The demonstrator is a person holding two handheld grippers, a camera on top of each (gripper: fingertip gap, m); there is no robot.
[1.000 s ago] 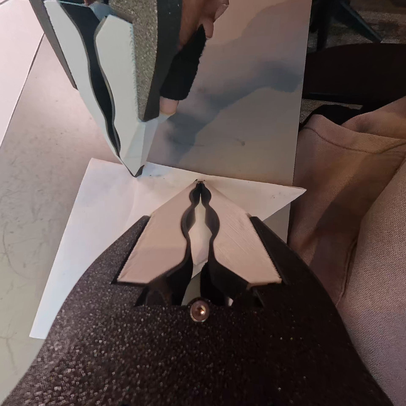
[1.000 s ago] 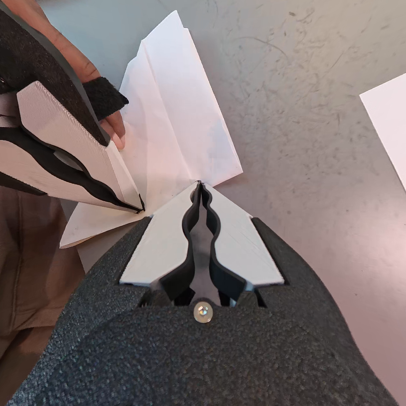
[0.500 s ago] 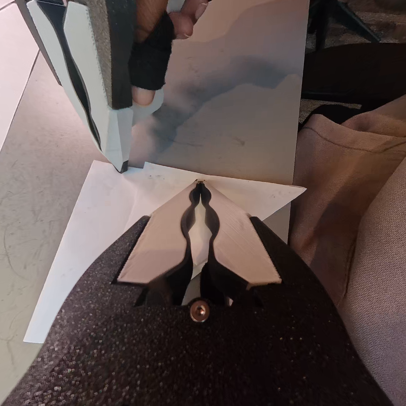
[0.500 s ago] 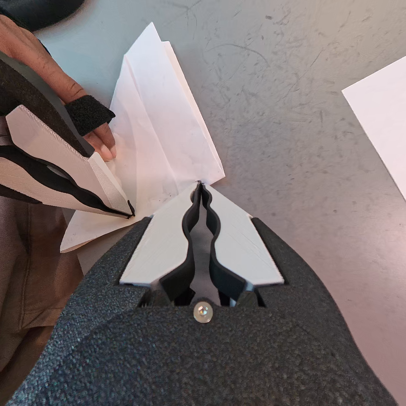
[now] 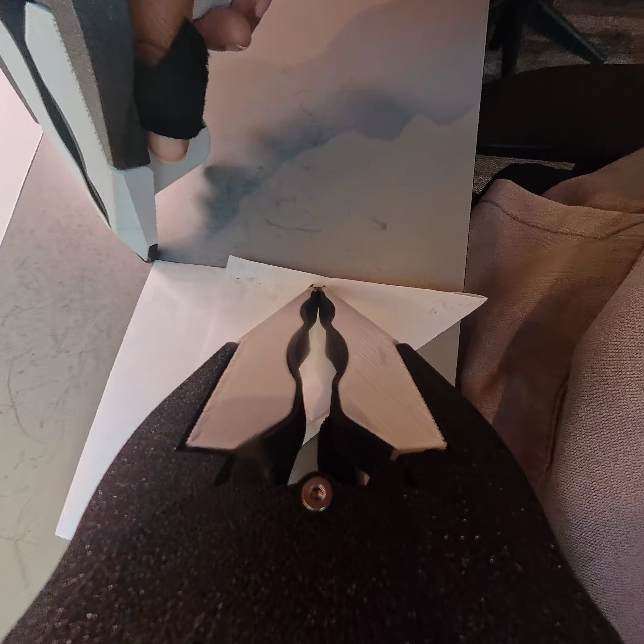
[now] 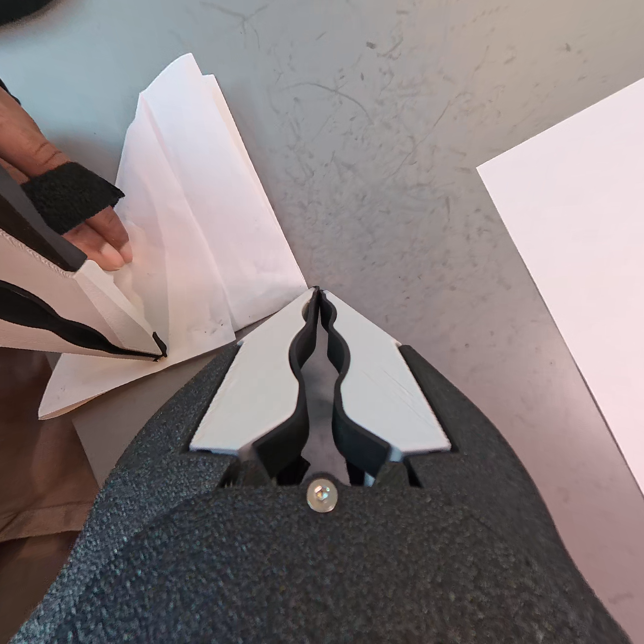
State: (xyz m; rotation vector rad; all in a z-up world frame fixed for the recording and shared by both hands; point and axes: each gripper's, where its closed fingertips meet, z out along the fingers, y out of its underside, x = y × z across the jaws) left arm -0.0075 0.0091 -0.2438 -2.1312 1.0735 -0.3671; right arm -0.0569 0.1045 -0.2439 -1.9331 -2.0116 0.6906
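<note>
Down on the scratched grey tabletop (image 6: 400, 146), the left gripper (image 5: 317, 288) has its fingertips pressed together, resting on the folded white paper (image 5: 167, 348), near the paper's pointed corner that overhangs the table edge. Whether it pinches a layer cannot be told. The right gripper (image 6: 317, 289), jaws together and holding nothing, sits at the paper's (image 6: 195, 216) far edge. A plain white sheet (image 6: 575, 226) lies well apart from the folded paper.
</note>
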